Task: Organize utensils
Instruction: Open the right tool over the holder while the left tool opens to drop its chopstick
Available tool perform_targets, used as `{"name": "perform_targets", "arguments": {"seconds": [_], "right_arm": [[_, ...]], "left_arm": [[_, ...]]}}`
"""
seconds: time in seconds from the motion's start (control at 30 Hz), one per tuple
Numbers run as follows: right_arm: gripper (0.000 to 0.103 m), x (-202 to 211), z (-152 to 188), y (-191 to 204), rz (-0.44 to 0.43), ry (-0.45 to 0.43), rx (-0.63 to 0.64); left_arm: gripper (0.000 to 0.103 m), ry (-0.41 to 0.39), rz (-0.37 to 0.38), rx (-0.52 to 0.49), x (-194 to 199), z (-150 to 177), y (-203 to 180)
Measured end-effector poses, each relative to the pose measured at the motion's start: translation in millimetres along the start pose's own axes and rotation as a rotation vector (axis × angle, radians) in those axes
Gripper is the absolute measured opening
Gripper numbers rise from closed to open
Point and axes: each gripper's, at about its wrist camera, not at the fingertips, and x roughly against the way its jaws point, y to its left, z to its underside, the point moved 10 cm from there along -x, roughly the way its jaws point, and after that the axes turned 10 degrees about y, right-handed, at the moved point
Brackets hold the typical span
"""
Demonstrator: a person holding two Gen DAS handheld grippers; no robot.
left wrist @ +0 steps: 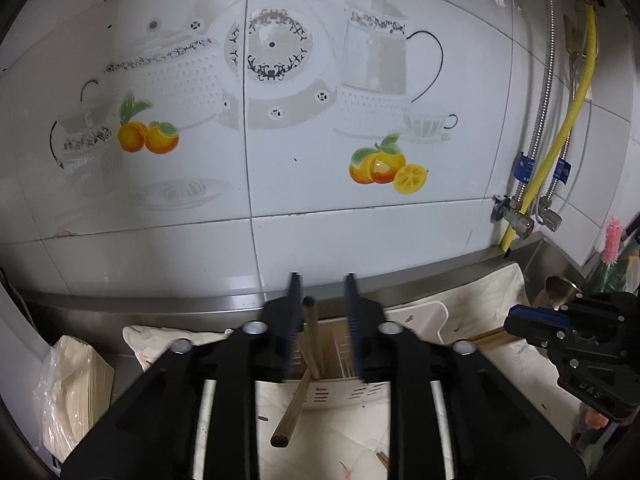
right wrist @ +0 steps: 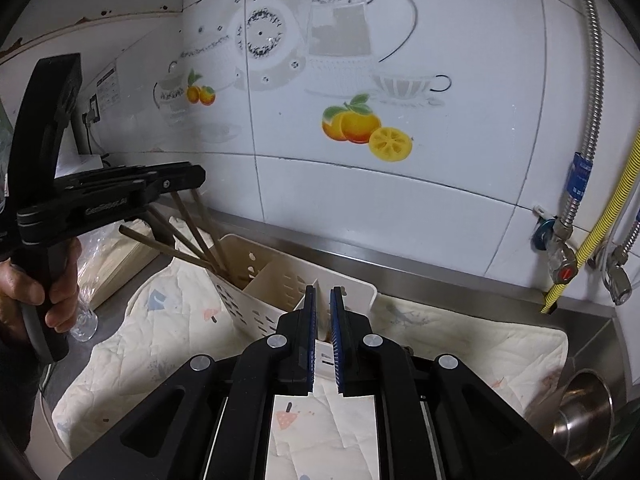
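Observation:
A white slotted utensil holder [left wrist: 340, 392] [right wrist: 276, 280] lies on a patterned cloth by the tiled wall. My left gripper [left wrist: 323, 280] hangs over it with its jaws apart. One brown chopstick [left wrist: 310, 320] stands between them, close to the left pad and clear of the right one. Another chopstick [left wrist: 290, 412] slants toward the camera. In the right wrist view several chopsticks [right wrist: 200, 240] fan out of the holder's left compartment under the left gripper [right wrist: 198, 178]. My right gripper [right wrist: 324, 292] [left wrist: 510, 320] is shut above the holder's right end; a brown sliver shows between its pads, too small to identify.
The cloth [right wrist: 152, 320] covers a steel counter against the wall. Steel bowls [right wrist: 584, 408] sit at the right. Hoses and valves [left wrist: 560, 140] run down the right wall. A bagged stack [left wrist: 76, 380] and a glass [right wrist: 86, 320] stand left. A person's hand [right wrist: 24, 288] grips the left handle.

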Motion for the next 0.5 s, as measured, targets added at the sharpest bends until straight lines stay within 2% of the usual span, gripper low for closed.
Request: {"name": "perform_targets", "arguments": {"seconds": [0.1, 0.17, 0.23, 0.4, 0.5], "right_arm": [[0.009, 6.3, -0.3, -3.0, 0.007, -0.017, -0.007], [0.014, 14.6, 0.0, -4.7, 0.014, -0.034, -0.01], [0.016, 24.8, 0.8, -5.5, 0.027, -0.058, -0.009], [0.017, 49.5, 14.3, 3.7, 0.008, -0.1, -0.008], [0.017, 56.1, 29.3, 12.5, 0.0, -0.105, 0.0]], "left_arm": [[0.03, -0.01, 0.004, -0.002, 5.9, -1.0, -2.0], [0.038, -0.022, 0.0, -0.002, 12.8, -2.1, -3.0], [0.042, -0.042, 0.002, -0.001, 22.7, -3.0, -4.5], [0.05, -0.074, -0.013, -0.011, 46.1, 2.4, -7.3], [0.06, -0.089, -0.008, -0.006, 60.6, 12.5, -8.0]]}}
